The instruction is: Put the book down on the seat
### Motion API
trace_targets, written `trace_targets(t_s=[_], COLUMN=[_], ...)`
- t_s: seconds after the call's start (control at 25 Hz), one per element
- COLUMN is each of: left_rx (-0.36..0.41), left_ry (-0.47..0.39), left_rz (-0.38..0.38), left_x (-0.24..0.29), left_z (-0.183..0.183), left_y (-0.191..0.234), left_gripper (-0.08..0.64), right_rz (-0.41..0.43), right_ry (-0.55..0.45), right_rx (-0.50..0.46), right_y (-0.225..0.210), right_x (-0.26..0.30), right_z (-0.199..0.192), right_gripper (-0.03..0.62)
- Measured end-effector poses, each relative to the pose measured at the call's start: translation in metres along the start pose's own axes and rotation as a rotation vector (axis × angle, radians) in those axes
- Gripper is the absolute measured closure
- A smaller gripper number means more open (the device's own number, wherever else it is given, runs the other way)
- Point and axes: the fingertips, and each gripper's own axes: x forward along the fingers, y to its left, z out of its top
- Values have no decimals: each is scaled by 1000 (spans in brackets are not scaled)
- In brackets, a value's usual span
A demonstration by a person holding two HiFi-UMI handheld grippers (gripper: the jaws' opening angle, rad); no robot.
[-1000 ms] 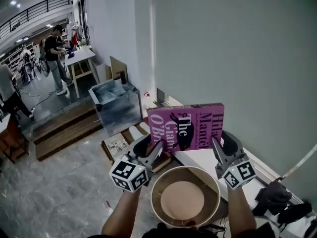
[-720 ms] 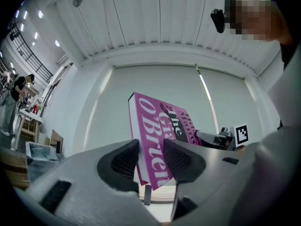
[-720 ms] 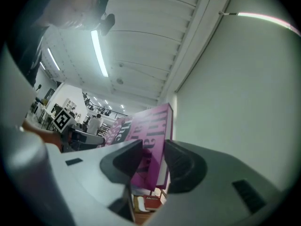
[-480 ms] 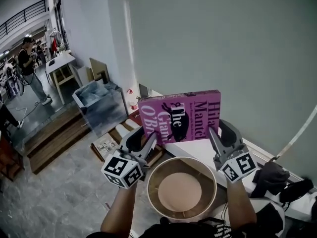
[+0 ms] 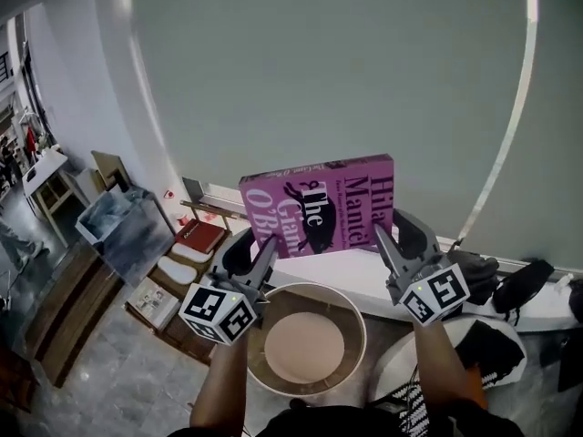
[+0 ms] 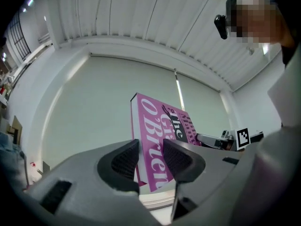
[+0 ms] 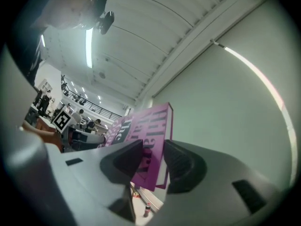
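Note:
A pink paperback book (image 5: 319, 208) stands upright in the air, cover towards me. My left gripper (image 5: 263, 249) is shut on its lower left corner and my right gripper (image 5: 382, 241) is shut on its lower right corner. In the left gripper view the book (image 6: 157, 140) sits between the two dark pads, spine side on the left. The right gripper view shows the book's (image 7: 151, 134) other edge pinched the same way. Below the book is a round stool seat (image 5: 357, 322) with a pale rim and a tan middle; the book hangs above its far edge, not touching it.
A white ledge (image 5: 360, 267) runs behind the stool along a grey-green wall. Dark bags or clothes (image 5: 512, 285) lie on its right end. At the left are a glass box (image 5: 127, 230), books on a low wooden rack (image 5: 193, 241) and wooden steps (image 5: 50, 321).
The view has swung to the right, so the room at the left has slid out of sight. The book stays held in both grippers above the stool, slightly higher in the picture.

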Motion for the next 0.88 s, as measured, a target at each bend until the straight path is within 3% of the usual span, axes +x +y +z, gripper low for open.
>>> trace_targets(t_s=[0.08,0.12,0.16,0.28,0.32,0.36,0.68,0.88], left_rx=[-20,-28,-35,-42,-44,-50,-171,-247], left_ry=[-11,-7,11,118,137,143,124,105], left_rz=[-54,-43,23,400,452,455,225,59], left_x=[3,-1,-18,-114,-128,-130,-119,-81], left_z=[2,2,3,4,5,5,0,-12], left_y=[7,17,34,91,100,107,134,105], left_gripper=[385,385,385,385,385,385,385,385], right_rz=[-46,-36,22,348,393,398,194,41], right_ry=[14,23,37,101,116,127,221,285], right_rx=[-33,-30,4,218,250,253,122,40], right_y=[7,13,27,102,114,119,132,104], right_x=[0,10,30,114,128,134,124,85], right_z=[7,6,-3,-51,-59,-60,-35,-15], right_gripper=[437,437,437,439,439,440,442,442])
